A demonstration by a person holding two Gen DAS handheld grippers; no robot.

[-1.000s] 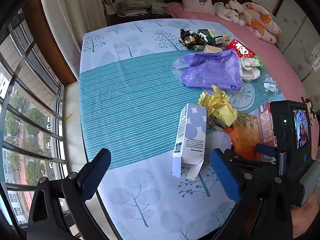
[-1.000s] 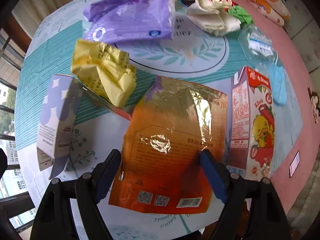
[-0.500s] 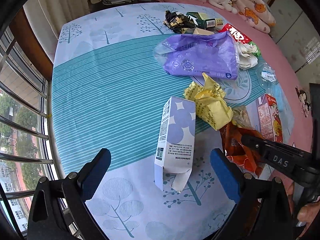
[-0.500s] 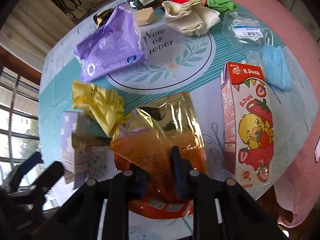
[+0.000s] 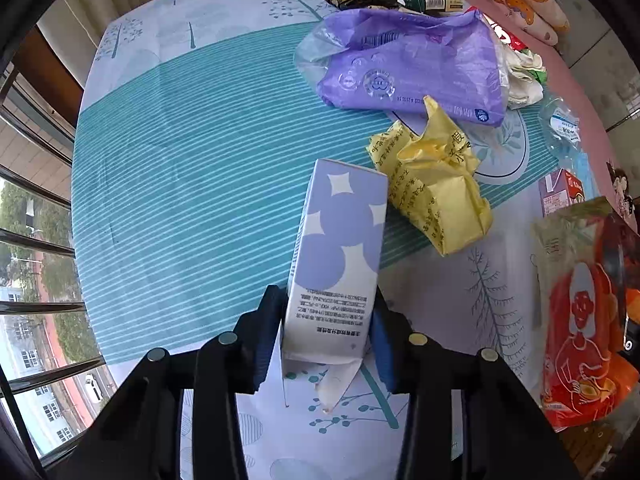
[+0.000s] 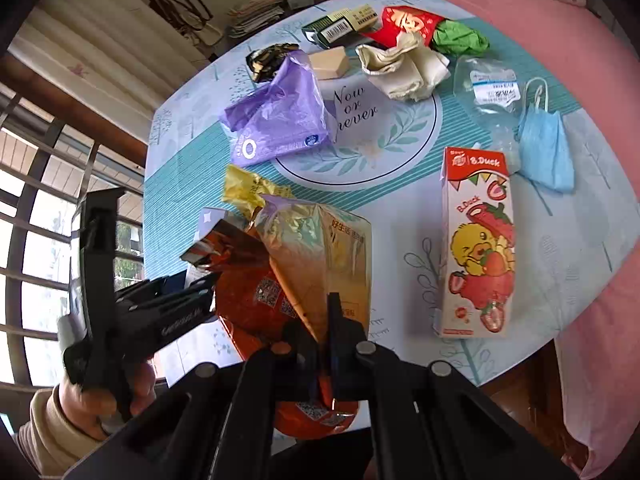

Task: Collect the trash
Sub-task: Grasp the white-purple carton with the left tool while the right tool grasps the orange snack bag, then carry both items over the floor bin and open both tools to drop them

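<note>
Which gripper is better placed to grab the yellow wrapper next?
Neither is free right now. The left gripper is closing around the purple box, which lies right beside the yellow wrapper. The right gripper is shut on the orange bag, lifted. Left is probably closer once it unloads.

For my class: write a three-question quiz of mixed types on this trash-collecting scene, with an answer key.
1. True or false: the right gripper is shut on the orange snack bag.
2. Which thing stands between the left gripper fingers? A) purple-and-white carton B) yellow wrapper C) purple plastic bag
3. Fill in: the blue face mask lies beside the strawberry ____ carton.

Key: 1 true; 2 A; 3 drink.
</note>
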